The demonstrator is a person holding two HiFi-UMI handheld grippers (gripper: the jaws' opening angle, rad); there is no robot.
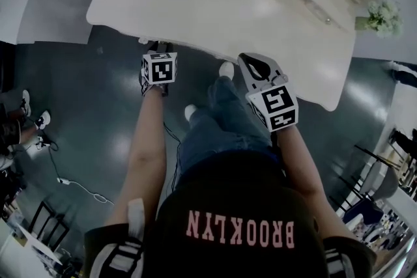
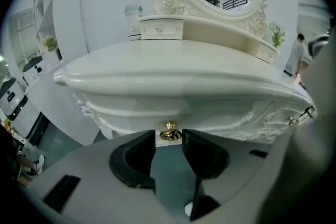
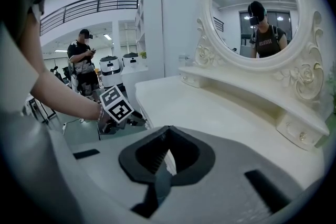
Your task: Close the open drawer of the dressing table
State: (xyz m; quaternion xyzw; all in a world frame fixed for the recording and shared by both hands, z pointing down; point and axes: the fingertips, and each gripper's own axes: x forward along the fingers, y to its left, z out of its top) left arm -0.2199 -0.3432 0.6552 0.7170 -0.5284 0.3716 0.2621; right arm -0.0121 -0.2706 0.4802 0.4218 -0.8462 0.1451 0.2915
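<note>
Down at the front of the dressing table (image 2: 184, 68) now, tucked under the lip of its top. Looking along the left gripper (image 2: 169, 140): spread apart, flanking the gold knob (image 2: 169, 131) of the drawer (image 2: 173, 113) right at the tips, with no visible squeeze on it. Makes sense as a way of steering that front inward. Hard to spot any gap here; looks level with the carved apron, so probably pushed home or very nearly. Over to the right gripper (image 3: 166, 136): pressed together on nothing, raised by the tabletop's near edge, well apart from the knob. Seemingly held out of the way, with one hand enough for a single knob.
</note>
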